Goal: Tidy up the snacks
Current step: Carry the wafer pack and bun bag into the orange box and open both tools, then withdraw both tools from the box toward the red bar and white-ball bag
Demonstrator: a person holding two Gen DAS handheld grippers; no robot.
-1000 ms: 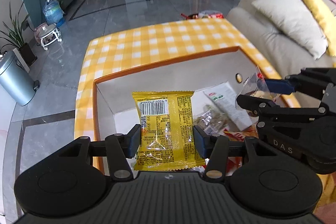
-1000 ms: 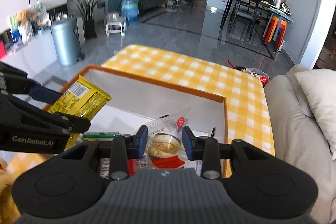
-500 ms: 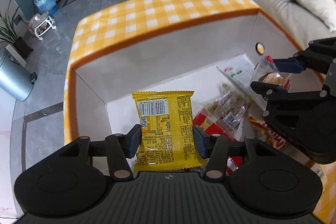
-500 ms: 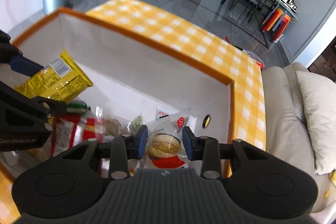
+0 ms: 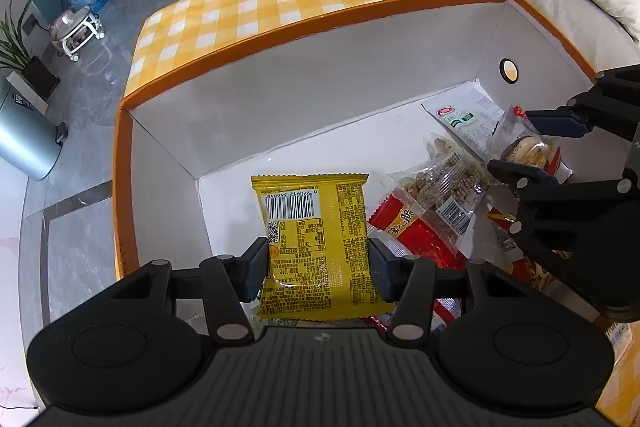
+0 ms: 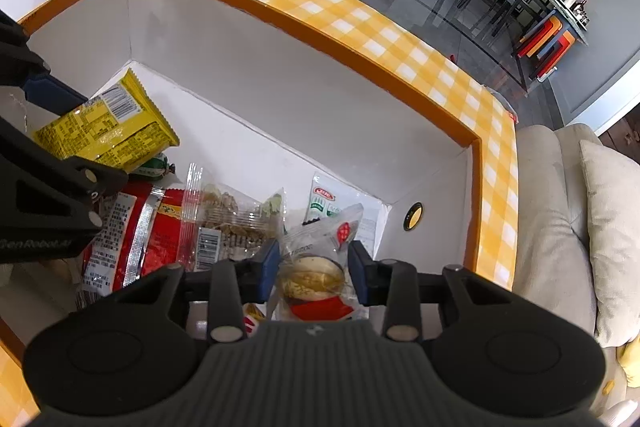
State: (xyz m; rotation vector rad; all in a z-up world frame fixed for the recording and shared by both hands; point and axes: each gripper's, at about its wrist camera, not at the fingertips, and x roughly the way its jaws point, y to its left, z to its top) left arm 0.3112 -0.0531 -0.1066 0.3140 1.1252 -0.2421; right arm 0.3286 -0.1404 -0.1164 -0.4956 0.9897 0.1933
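Several snacks already lie in the box (image 5: 320,95); a yellow packet (image 5: 320,247) and a clear-wrapped cake (image 6: 316,275) are gripped above it by the left claw (image 5: 318,265) and right claw (image 6: 314,273), not yet released.

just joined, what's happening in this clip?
A person with two handheld grippers is sorting snacks into an orange-rimmed box. The left gripper holds a yellow snack packet; the right gripper is shut on a clear-wrapped pastry. Both hang over loose packets already lying on the box floor.
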